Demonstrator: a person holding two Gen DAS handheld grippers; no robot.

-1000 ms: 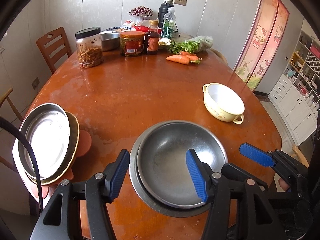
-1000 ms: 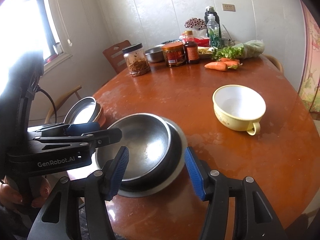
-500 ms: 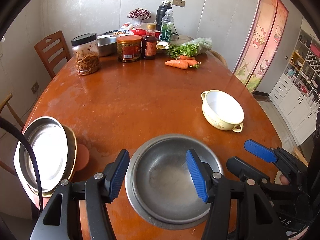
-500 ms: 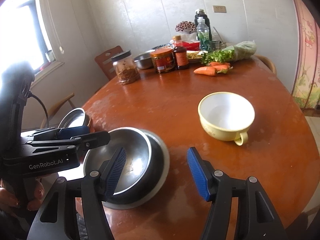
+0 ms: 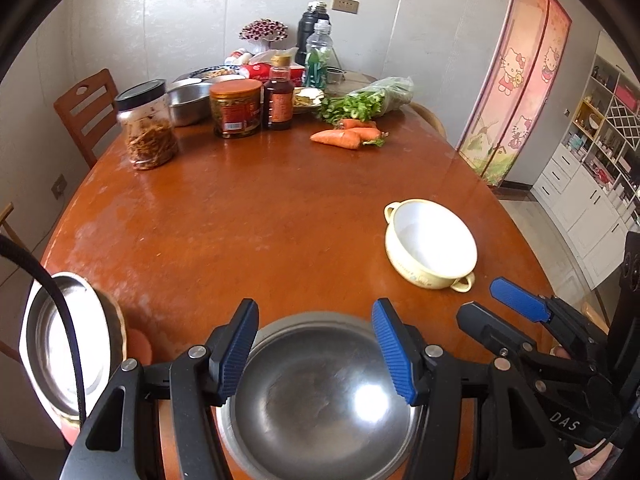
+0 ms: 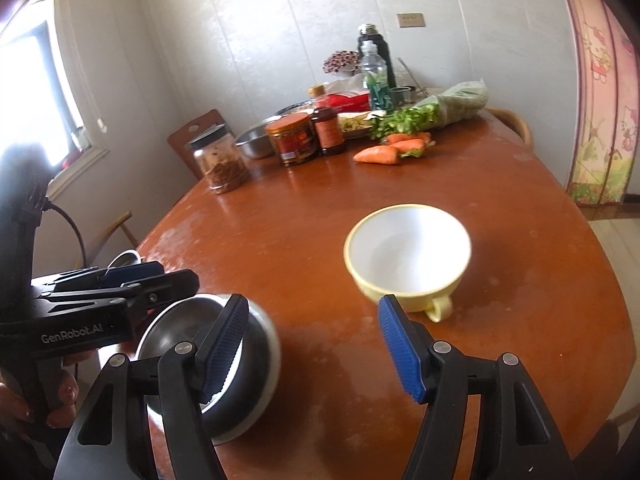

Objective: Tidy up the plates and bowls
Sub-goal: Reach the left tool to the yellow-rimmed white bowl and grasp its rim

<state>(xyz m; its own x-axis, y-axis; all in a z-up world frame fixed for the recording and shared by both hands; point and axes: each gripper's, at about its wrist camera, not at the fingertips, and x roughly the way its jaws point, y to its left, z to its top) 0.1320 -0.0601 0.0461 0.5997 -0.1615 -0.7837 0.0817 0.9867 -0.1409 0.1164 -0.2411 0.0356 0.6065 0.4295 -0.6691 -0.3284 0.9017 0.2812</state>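
The steel bowl [image 5: 320, 392] sits nested in a shallow steel plate [image 6: 266, 364] at the near edge of the counter [image 5: 248, 216], which reads as a sorting choice: metal pieces gathered into one stack. Both tools hang above and on the near side of that stack, holding nothing. The left gripper [image 5: 316, 354] has its fingers partly apart over the bowl's rim, not touching it. The right gripper [image 6: 312, 348] has just been opening its fingers, with only bare counter between them, and it faces the cream two-handled bowl [image 6: 406, 258], which stands alone beyond and to the right of the steel bowl, probably the next piece to collect. Left of the steel bowl, a second pile of plates [image 5: 68, 344] overhangs the counter's edge. The steel bowl is round, dull-polished and empty, with a bright glare spot inside.
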